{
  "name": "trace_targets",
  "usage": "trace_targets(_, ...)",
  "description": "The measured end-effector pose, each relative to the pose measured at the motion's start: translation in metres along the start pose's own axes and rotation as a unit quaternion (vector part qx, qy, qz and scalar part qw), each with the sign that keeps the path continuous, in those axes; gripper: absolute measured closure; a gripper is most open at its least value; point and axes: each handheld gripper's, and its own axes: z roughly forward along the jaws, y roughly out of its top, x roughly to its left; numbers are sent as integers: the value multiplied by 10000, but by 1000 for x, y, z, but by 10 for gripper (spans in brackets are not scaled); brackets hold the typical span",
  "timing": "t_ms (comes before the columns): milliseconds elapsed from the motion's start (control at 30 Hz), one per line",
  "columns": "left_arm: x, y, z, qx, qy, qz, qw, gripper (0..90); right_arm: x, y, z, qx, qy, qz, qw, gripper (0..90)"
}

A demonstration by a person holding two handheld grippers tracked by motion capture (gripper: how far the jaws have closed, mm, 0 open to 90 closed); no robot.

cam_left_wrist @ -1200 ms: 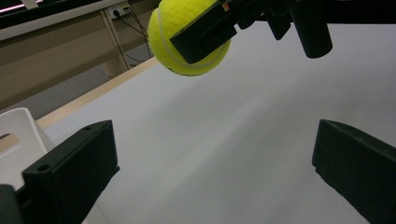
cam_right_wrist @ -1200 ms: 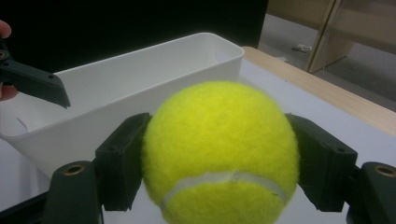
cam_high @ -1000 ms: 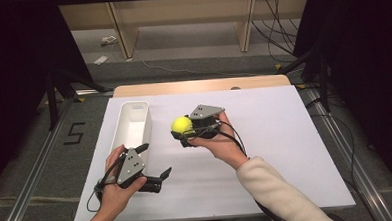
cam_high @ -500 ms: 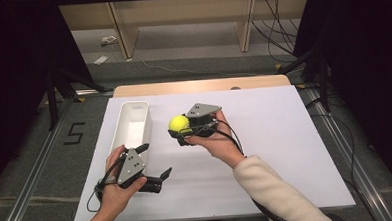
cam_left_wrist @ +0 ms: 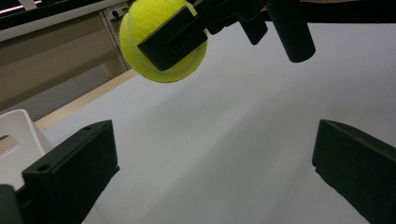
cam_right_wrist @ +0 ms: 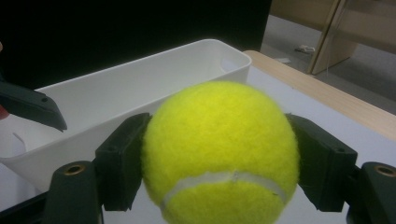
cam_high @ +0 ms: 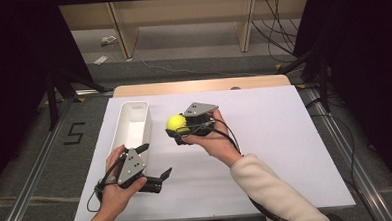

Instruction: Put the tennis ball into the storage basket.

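The right gripper (cam_high: 177, 129) pinched the tennis ball (cam_high: 175, 123) above the table (cam_high: 285, 136), just beside the white bin (cam_high: 132, 124); the left gripper (cam_high: 153, 162) sat spread wide, empty.

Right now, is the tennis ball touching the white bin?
Apart. In the right gripper view the tennis ball sits clamped in the right claw, with bare white table between it and the white bin.

You hold a yellow-green tennis ball (cam_high: 176, 123) with a white seam, fuzzy and round, clamped between both jaws of your right gripper (cam_high: 179, 131). It is lifted off the white tabletop (cam_high: 285, 136), just beside the long white bin (cam_high: 132, 124).
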Motion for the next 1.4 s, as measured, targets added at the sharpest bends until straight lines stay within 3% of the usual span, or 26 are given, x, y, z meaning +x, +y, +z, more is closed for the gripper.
trace_targets(400,0,1,1,-30,-28,21,10000,0,1,2,5,48,13,6,10000,270)
trace_targets(667,1,1,1,-32,20,183,9998,0,1,8,7,67,1,-9,10000,271)
trace_targets(800,0,2,2,-45,20,93,9999,0,1,12,8,41,4,-37,10000,271)
trace_targets(867,2,2,3,-69,77,292,9995,0,1,13,9,52,0,-14,10000,271)
trace_targets(967,1,2,2,-62,71,190,9998,0,1,14,11,61,9,-36,10000,270)
trace_targets(1133,2,2,1,-65,113,193,9997,0,3,16,14,48,30,-30,10000,271)
trace_targets(1400,0,1,1,-28,17,47,10000,0,4,19,17,32,40,-37,10000,271)
